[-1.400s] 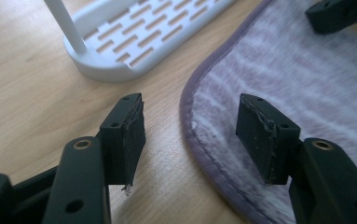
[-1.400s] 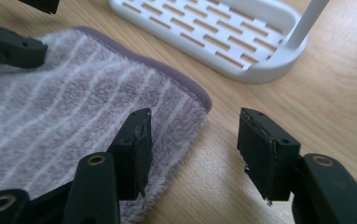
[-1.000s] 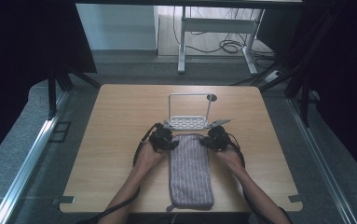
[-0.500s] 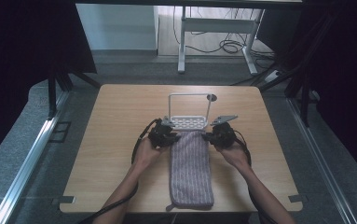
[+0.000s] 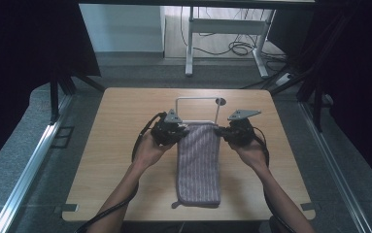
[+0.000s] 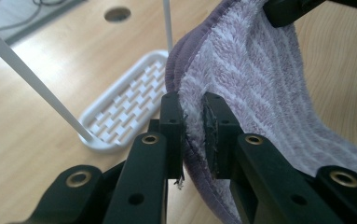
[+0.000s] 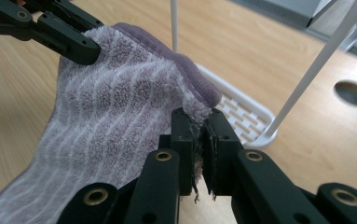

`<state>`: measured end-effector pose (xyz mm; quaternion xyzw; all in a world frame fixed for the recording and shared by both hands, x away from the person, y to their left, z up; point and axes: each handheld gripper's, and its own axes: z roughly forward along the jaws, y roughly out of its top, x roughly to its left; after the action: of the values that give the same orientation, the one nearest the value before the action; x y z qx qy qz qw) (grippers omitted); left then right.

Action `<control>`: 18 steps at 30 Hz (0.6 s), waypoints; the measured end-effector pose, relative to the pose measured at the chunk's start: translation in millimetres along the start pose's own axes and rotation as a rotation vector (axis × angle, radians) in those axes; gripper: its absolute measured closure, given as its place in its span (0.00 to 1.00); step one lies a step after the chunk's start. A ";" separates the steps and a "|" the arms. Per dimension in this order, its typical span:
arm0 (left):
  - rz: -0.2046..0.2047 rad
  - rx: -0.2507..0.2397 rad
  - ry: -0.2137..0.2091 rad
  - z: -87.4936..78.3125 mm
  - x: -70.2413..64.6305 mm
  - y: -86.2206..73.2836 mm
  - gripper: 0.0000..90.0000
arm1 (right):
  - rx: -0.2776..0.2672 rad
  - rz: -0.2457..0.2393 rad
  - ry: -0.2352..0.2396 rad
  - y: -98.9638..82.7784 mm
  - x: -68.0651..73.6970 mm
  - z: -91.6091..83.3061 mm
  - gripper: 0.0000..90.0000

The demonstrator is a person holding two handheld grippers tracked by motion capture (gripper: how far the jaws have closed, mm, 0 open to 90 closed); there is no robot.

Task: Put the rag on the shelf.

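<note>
A folded purple striped towel (image 5: 198, 165) lies lengthwise on the wooden table (image 5: 125, 121), with its far end raised off the surface. My left gripper (image 5: 177, 132) is shut on the far left corner, and its pads pinch the towel (image 6: 260, 70) edge at the left gripper (image 6: 193, 106). My right gripper (image 5: 221, 132) is shut on the far right corner, the towel (image 7: 111, 107) squeezed between the jaws of the right gripper (image 7: 199, 122). Just beyond the towel stands a white rack (image 5: 198, 98) with a thin rail over a slotted base (image 6: 129, 107).
A round cable hole (image 5: 220, 101) sits in the table behind the rack. The rack's slotted base (image 7: 241, 112) and white uprights stand close to both grippers. Beyond the table's far edge are a desk frame and cables (image 5: 237, 47) on the floor.
Both hands have risen together with the towel's far corners in the jaws. The far end of the towel has come up off the table, closer to the rack's rail.
</note>
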<state>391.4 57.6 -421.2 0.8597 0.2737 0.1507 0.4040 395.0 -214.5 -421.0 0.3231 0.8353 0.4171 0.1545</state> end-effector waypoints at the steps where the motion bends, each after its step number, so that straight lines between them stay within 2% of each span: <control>1: 0.014 -0.008 0.006 -5.5 0.7 8.2 0.88 | -0.020 -0.011 -0.005 7.8 -0.5 -7.4 0.93; 2: 0.014 -0.008 0.006 -5.5 0.7 8.2 0.88 | -0.020 -0.011 -0.005 7.8 -0.5 -7.4 0.93; 3: 0.035 -0.014 0.010 -11.0 1.7 16.5 0.87 | -0.033 -0.019 -0.011 14.0 -1.3 -12.8 0.93; 6: 0.050 -0.025 0.016 -16.5 2.7 25.2 0.87 | -0.046 -0.027 -0.022 21.1 -2.2 -18.3 0.93; 9: 0.088 -0.038 0.044 -27.6 5.6 43.1 0.87 | -0.070 -0.041 -0.043 35.3 -5.2 -28.2 0.93; 12: 0.089 -0.052 0.053 -32.2 8.1 51.4 0.87 | -0.087 -0.052 -0.058 43.3 -6.6 -33.0 0.93; 18: 0.051 -0.098 0.030 -42.6 25.1 73.8 0.87 | -0.153 -0.069 -0.100 68.8 -14.0 -45.9 0.93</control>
<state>416.8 59.9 -336.2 0.8432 0.2498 0.1869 0.4377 409.5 -220.8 -338.7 0.3016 0.8030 0.4574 0.2345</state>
